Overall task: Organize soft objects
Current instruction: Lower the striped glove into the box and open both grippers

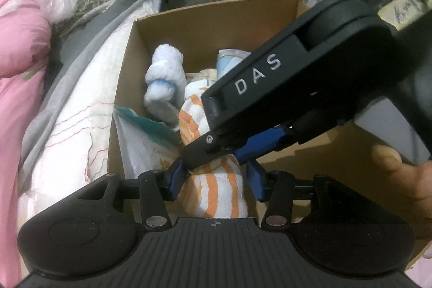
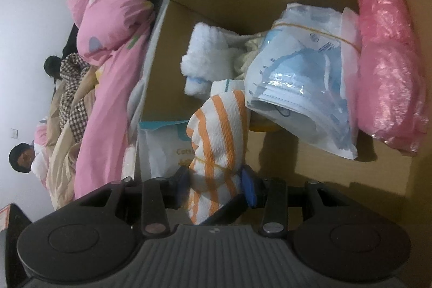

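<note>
Both my grippers clamp the orange-striped cloth (image 1: 216, 188): left gripper (image 1: 216, 184) low on the roll, right gripper (image 2: 216, 189) crossing from two o'clock. It hangs over the cardboard box (image 1: 205, 18), fluffy white towel (image 1: 162, 77) at twelve, mask packet (image 2: 302, 88) at one.

Left claw (image 1: 214, 180) straddles the orange-striped towel roll (image 1: 216, 190) over the cardboard box (image 1: 205, 18). Right claw (image 1: 216, 150) crosses in front, pinching the same roll. Blue-white plush roll (image 1: 163, 77) lies inside.
</note>
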The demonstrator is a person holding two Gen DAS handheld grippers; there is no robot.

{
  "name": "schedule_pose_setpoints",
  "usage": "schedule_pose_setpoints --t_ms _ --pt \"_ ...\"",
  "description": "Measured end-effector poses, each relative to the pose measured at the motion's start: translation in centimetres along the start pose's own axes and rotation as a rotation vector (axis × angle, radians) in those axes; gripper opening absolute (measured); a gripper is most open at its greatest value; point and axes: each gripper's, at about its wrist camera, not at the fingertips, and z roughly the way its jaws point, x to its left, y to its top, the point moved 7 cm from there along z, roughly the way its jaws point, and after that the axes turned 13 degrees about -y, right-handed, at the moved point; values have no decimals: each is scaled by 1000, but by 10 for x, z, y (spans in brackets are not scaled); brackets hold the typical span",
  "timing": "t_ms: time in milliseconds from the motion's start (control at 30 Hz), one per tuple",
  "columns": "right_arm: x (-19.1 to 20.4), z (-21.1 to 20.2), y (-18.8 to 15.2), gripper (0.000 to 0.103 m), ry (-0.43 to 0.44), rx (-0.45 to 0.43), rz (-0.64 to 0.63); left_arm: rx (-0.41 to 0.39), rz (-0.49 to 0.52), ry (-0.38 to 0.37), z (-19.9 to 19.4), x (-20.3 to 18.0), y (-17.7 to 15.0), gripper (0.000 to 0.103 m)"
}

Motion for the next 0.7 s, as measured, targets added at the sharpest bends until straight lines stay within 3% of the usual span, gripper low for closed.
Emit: schedule_pose_setpoints --t_ms 133,467,633,700 --pt "-3 -3 -2 62 -12 13 -6 19 5 3 3 0 -1 51" --pt "0 -4 -12 62 3 73 -11 52 -50 -75 -7 0 -7 53" --pt "-1 -1 -13 68 -4 94 1 75 -81 -112 -10 -2 -11 55" --pt "-4 0 -11 71 -11 83 10 65 -63 -94 -12 -3 -11 60"
